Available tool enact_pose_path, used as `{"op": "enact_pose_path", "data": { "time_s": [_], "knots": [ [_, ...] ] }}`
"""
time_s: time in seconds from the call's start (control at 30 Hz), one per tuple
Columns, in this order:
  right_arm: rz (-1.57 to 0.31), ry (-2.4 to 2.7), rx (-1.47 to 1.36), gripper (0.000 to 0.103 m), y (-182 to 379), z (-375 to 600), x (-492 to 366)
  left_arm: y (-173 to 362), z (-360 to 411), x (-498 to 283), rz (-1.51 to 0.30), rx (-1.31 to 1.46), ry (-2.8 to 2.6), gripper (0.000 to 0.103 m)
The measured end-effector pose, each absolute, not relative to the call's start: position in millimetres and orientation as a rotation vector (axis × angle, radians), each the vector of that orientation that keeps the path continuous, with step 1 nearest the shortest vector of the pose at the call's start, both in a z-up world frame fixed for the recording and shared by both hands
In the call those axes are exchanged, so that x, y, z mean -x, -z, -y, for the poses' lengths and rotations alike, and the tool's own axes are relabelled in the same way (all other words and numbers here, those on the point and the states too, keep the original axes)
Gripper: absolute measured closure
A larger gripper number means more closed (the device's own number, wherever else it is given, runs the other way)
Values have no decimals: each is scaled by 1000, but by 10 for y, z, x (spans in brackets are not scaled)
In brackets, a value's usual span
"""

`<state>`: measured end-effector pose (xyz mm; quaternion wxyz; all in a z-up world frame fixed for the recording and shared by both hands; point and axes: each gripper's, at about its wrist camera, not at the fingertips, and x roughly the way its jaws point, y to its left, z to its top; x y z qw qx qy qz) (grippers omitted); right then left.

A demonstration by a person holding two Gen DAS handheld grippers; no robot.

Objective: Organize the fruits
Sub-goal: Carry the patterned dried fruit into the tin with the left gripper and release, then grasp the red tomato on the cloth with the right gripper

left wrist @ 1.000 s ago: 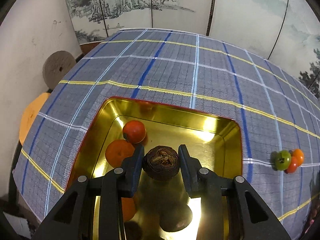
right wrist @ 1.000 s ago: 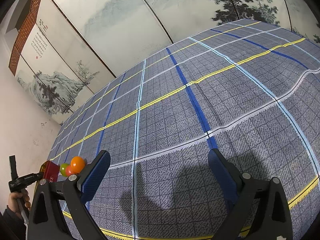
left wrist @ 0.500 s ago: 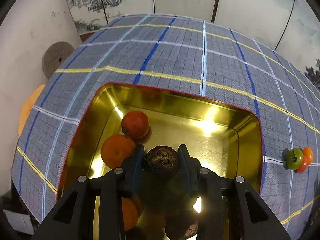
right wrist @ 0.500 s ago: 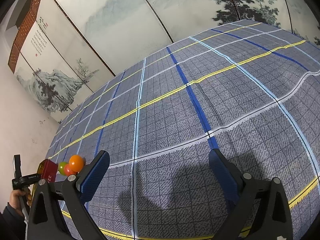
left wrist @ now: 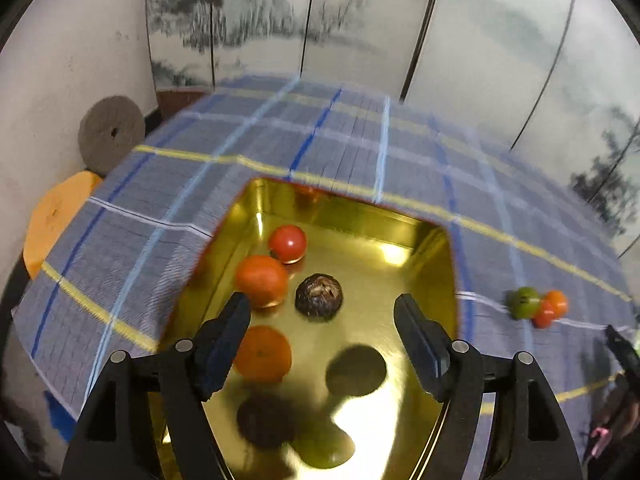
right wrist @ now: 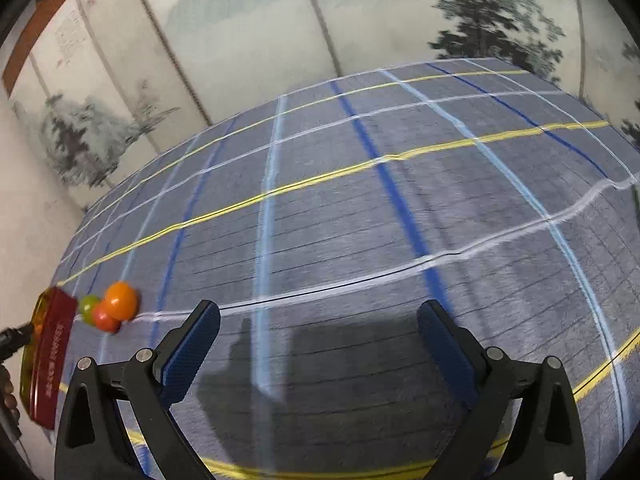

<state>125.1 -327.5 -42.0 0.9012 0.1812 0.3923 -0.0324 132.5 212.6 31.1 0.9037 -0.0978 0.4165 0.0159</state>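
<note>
A gold tin tray (left wrist: 360,216) with a red outside sits on the plaid cloth. In it lie a red tomato (left wrist: 287,243), two oranges (left wrist: 261,280) (left wrist: 264,354), a brown wrinkled fruit (left wrist: 319,296) and two dark fruits (left wrist: 355,370) near me. My left gripper (left wrist: 322,324) is open above the tray, just behind the brown fruit. A green, a red and an orange fruit (left wrist: 538,306) sit clustered on the cloth to the tray's right. In the right wrist view that cluster (right wrist: 110,308) lies beside the tray's red wall (right wrist: 50,356). My right gripper (right wrist: 316,332) is open and empty over bare cloth.
The blue plaid tablecloth (right wrist: 360,208) covers the table. Painted folding screens (left wrist: 480,60) stand behind it. A grey stone disc (left wrist: 111,133) and an orange stool (left wrist: 56,216) are off the table's left edge.
My left gripper has opened and let go of the brown fruit, which now lies in the tray. The left gripper has risen and pulled back. The right gripper has swung toward the fruit cluster.
</note>
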Motion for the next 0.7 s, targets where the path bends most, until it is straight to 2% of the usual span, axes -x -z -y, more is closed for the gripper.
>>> {"op": "enact_pose_path", "data": {
  "time_s": [0.17,0.37,0.43,0.5,0.6,0.7],
  "knots": [
    [-784,-68,-242,4,152,2673,-1299,-418,-2201,-688,-760,247,-21,24],
    [-790,-249,3,6,65,1705,-1386,-277,-2073,64,-713,171,-3,24],
    [-794,-301,80,12,86,1405,-1407,-145,-2021,277,-730,163,7,24],
    [-815,-324,139,28,145,1197,-1479,-41,-1976,432,-755,163,24,24],
    [-848,-329,178,44,274,1048,-1597,86,-1923,611,-768,156,20,24],
    [-850,-321,158,43,314,1034,-1679,190,-1945,703,-782,196,10,24]
  ]
}}
